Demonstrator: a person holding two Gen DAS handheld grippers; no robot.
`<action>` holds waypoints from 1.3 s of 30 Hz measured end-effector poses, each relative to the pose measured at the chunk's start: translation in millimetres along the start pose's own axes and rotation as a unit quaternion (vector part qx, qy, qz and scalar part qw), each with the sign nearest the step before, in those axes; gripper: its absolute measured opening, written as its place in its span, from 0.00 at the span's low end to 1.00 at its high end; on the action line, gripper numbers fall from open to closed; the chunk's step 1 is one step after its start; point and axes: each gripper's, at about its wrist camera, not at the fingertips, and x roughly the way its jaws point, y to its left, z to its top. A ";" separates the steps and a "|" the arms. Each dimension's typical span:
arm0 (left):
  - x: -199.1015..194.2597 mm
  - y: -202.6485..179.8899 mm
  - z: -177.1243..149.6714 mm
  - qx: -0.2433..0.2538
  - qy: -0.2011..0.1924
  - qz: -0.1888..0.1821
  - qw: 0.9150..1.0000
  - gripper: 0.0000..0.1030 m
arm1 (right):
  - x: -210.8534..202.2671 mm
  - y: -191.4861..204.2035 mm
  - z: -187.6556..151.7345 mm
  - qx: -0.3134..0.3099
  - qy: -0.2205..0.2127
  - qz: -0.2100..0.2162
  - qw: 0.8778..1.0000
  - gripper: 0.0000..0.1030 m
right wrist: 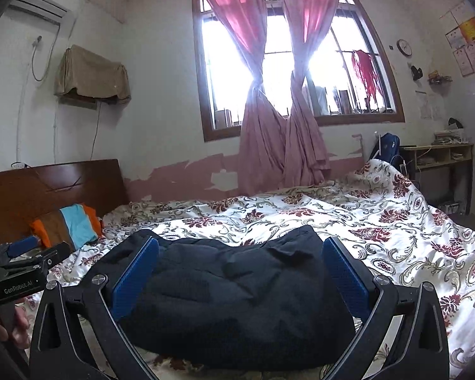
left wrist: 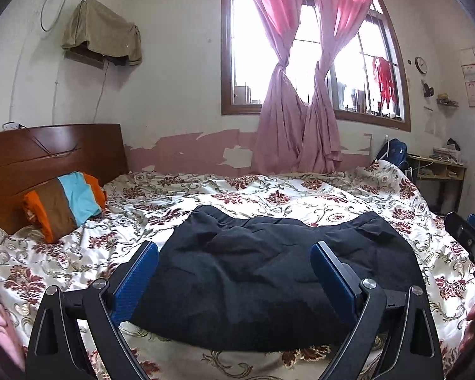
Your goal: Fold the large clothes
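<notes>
Your left tool (left wrist: 234,272) hangs with its two blue ribbed pads spread wide, gripping nothing, above the near edge of the black garment (left wrist: 269,278). Your right tool (right wrist: 240,269) is the same: textured blue pads far apart on black metal arms, nothing between them but the cloth lying below. The garment is a dark, matte, soft fabric, folded into a thick, roughly rectangular bundle with shallow creases across the top and a rounded near edge. It lies flat on the bedspread (left wrist: 269,196), close to the near side of the bed. The bedspread looks smooth and slightly shiny, cream with dark red flowers and grey-green scrolls, rumpled into low ridges. Further left, a striped pillow (left wrist: 63,205) in orange, brown and light blue leans against the glossy curved wooden headboard (left wrist: 47,152). Beyond the bed, two pink curtains (left wrist: 294,120) hang knotted before a wood-framed window (left wrist: 364,72), above patchy peeling paint.
</notes>
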 end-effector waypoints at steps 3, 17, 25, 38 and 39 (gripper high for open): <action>-14.0 2.1 -4.5 -0.008 -0.008 0.002 1.000 0.94 | -9.7 8.3 -3.5 -0.014 0.001 0.000 1.000 0.98; -40.8 13.8 -22.2 -0.007 -0.002 -0.004 1.000 0.94 | -53.0 22.7 -9.8 -0.016 0.009 -0.003 1.000 0.98; -44.3 27.1 -32.4 -0.011 0.020 -0.001 1.000 0.94 | -64.2 30.0 -17.7 -0.017 0.025 0.003 1.000 0.98; -46.8 43.2 -58.8 -0.014 0.047 0.000 0.999 0.94 | -70.5 47.8 -40.4 -0.038 0.055 0.015 0.998 0.98; -45.8 45.9 -62.6 -0.016 0.052 0.001 0.999 0.94 | -69.7 49.0 -42.8 -0.039 0.058 0.015 0.997 0.98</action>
